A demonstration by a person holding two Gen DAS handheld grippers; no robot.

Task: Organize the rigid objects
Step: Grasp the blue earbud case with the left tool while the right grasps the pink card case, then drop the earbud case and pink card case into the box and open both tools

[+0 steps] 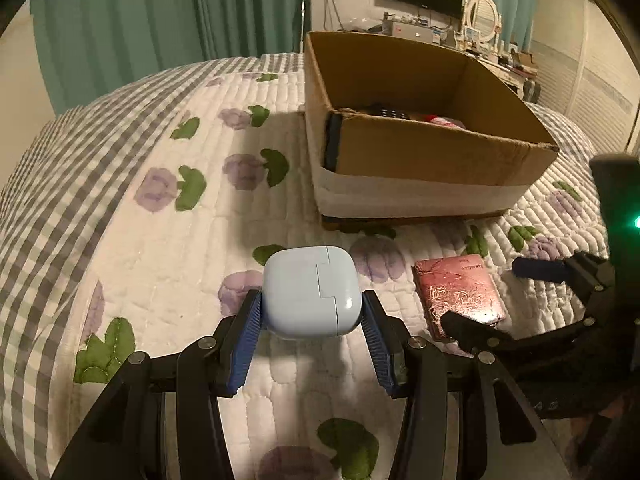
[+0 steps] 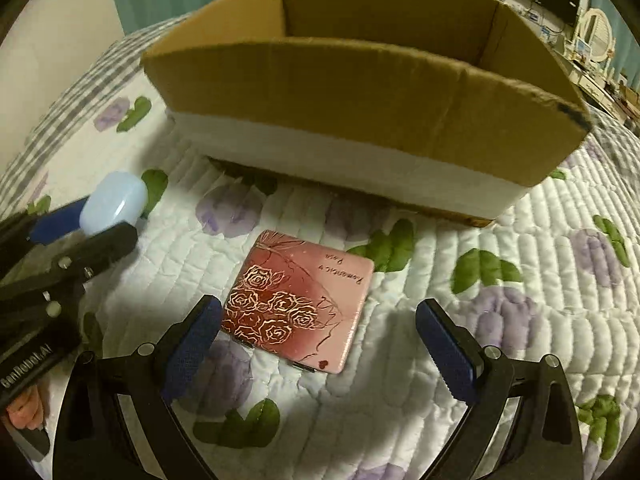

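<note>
A pale blue earbud case point(image 1: 310, 290) sits between the blue pads of my left gripper point(image 1: 312, 306), which is shut on it just above the quilt; it also shows in the right wrist view point(image 2: 114, 202). A flat pink case with a rose pattern point(image 2: 298, 300) lies on the quilt, seen too in the left wrist view point(image 1: 458, 294). My right gripper point(image 2: 320, 322) is open, its fingers on either side of the pink case's near end. An open cardboard box point(image 1: 432, 152) stands behind, with a few items inside.
The bed is covered by a white quilt point(image 2: 500, 360) with purple flowers and a grey checked border. The box's front wall point(image 2: 360, 120) stands close beyond the pink case. A dresser with a TV and a mirror point(image 1: 484, 12) stands far behind.
</note>
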